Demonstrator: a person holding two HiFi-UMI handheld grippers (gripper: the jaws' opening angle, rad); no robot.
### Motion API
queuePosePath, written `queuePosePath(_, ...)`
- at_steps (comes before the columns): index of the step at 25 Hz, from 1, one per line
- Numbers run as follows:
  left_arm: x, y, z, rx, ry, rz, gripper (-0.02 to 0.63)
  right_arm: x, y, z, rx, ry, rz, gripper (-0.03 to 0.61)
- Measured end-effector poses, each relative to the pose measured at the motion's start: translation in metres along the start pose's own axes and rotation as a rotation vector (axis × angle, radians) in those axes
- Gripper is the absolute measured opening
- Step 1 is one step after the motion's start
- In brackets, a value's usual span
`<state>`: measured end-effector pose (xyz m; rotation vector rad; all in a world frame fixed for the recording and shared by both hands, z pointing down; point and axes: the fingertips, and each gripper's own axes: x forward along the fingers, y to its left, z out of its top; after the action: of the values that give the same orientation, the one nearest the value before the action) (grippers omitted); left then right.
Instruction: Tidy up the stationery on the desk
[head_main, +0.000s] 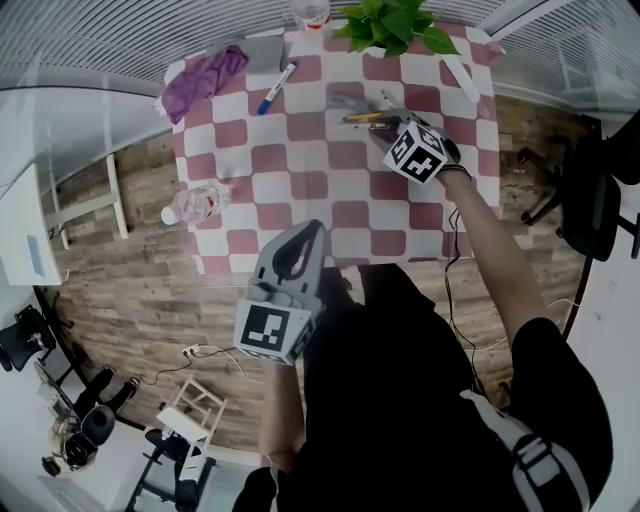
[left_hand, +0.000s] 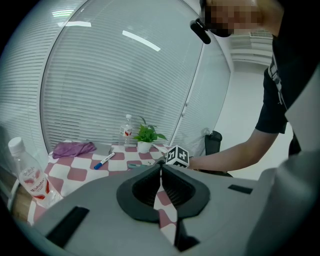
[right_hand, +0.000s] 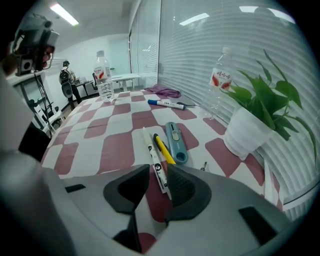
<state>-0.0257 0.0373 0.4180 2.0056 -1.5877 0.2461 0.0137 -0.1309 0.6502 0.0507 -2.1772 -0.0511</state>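
Checked desk (right_hand: 115, 145) under me: a thin white pen (right_hand: 151, 150) lies touching a yellow pen (right_hand: 164, 150). It looks light, hard and slippy, so I'd pinch its middle. My right gripper (right_hand: 157, 174) is spread around its near end, not squeezing. My left gripper (left_hand: 161, 172) is pressed together, empty.

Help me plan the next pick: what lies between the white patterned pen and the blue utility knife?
A yellow pen lies between the white patterned pen and the blue utility knife, close beside both; the right gripper view shows it.
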Motion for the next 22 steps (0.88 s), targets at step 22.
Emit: queuePosePath(22,-0.015,-0.001,0.010,0.035,-0.043,0.008,0.034,-0.013,0.023,0.003,-0.023,0.053,0.023,0.073)
